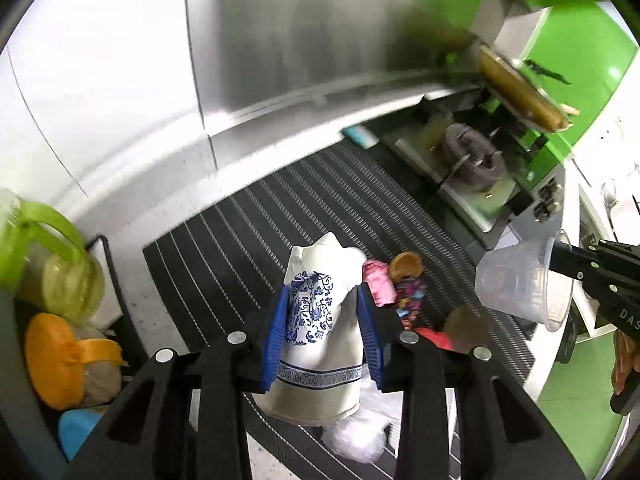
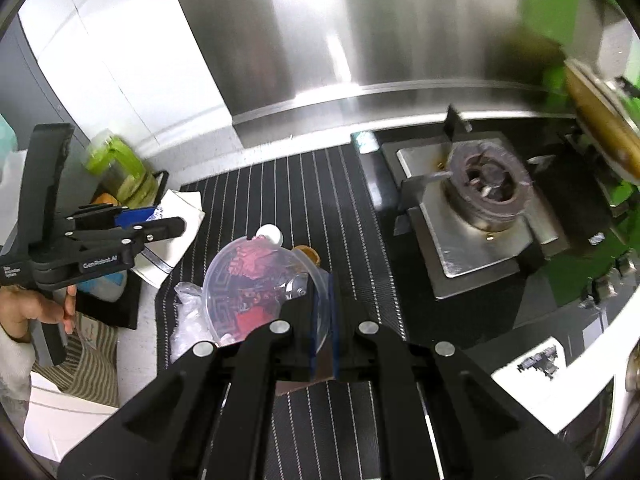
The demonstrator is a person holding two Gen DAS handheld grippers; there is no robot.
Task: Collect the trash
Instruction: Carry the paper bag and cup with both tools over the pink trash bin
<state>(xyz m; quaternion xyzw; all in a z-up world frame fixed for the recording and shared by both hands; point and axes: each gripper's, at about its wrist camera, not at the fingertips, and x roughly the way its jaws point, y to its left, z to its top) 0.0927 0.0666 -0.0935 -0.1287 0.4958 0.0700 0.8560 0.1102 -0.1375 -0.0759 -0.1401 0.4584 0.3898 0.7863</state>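
- Over the striped mat (image 1: pixel 248 240) on the table, both tools are loaded; the left tool (image 1: pixel 324 336) has its blue pads (image 1: pixel 276 336) pressed against the sides of a crumpled white paper cup (image 1: pixel 316 320) with a blue floral print, jaws part-way closed on it, and the cup hangs above the mat rather than resting on it
- the right tool (image 2: pixel 324 320) is pinched almost fully closed on the rim of a clear plastic cup (image 2: pixel 256 288), which tilts on its side with its mouth towards the camera; seen from the left wrist view, that cup (image 1: pixel 520 280) hangs in the air well to the right of the paper cup
- judged from this, two pieces of trash are picked up but not yet dropped anywhere; no bin or bag for them shows in either view, so where they go I cannot tell
- left on the mat: a pink wrapper (image 1: pixel 378 284), a small brown cup-like piece (image 1: pixel 406 266), a colourful printed wrapper (image 1: pixel 410 300), something red (image 1: pixel 434 338) and a crumpled clear plastic film (image 1: pixel 356 436); these lie close together just beyond and below the held paper cup
- a gas burner (image 2: pixel 486 188) sits to the right of the mat, and jars with green and orange lids (image 1: pixel 52 280) stand at the left; these look like kitchen things, not trash
- my estimate: the task is early to midway; several pieces remain to gather.
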